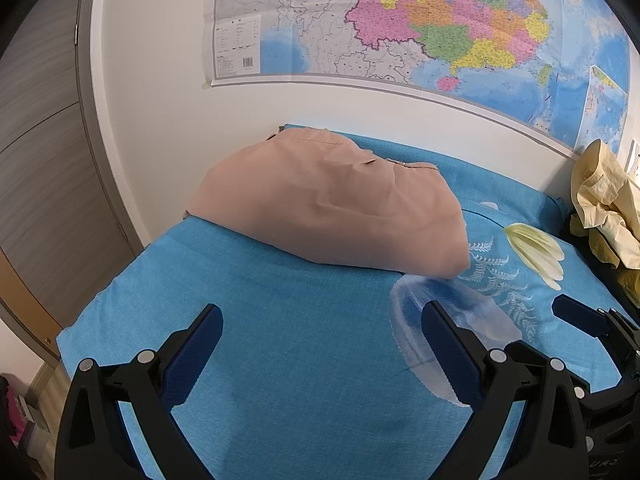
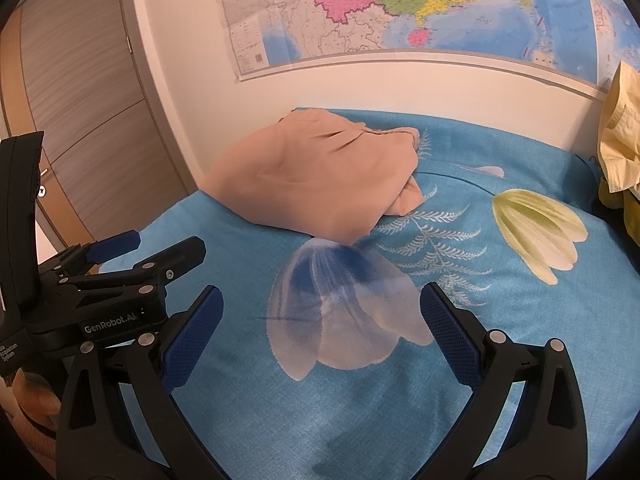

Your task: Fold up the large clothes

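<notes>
I see a soft peach garment (image 1: 332, 204) folded into a rounded bundle on the blue woven bedsheet (image 1: 280, 340), at its far side against the wall. Right of the garment a crumpled yellow cloth (image 1: 604, 200) sits off the sheet; a glossy map (image 1: 400, 20) hangs above. My left claw (image 1: 322, 340) and right claw (image 2: 320, 320) hover spread wide, empty, near the garment.

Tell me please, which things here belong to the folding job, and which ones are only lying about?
Belong to the job:
- folded beige garment
- crumpled yellow garment, at the right edge, likely waiting its turn
- left tongs and right tongs, both open and empty
- blue flowered sheet, the work surface

Just lying about:
- wall map
- wooden door
</notes>
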Available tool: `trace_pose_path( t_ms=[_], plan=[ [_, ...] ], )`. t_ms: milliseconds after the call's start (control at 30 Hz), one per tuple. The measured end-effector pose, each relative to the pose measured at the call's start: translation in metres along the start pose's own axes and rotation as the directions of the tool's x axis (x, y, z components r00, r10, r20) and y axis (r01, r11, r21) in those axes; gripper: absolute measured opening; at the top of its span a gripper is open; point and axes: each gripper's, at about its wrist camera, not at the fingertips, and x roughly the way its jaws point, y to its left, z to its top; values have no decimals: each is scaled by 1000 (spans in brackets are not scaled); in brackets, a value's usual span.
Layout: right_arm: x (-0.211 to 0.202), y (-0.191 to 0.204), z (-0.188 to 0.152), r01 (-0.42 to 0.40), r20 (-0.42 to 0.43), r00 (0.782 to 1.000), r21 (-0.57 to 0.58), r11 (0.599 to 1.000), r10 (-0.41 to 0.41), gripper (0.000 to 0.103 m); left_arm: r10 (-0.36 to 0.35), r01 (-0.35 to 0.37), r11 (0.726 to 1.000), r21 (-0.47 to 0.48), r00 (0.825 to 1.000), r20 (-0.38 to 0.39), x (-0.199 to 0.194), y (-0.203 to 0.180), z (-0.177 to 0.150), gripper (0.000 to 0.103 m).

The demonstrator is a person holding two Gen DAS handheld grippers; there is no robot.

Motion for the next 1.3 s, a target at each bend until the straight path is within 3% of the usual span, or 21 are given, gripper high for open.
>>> trace_pose_path(
  t_ms=[1300],
  plan=[
    [0, -2, 0, 0, -3, 1000, 1, 1000, 0, 97, -6, 6, 1000, -7, 1000, -4, 0, 1, -3, 96]
  ],
)
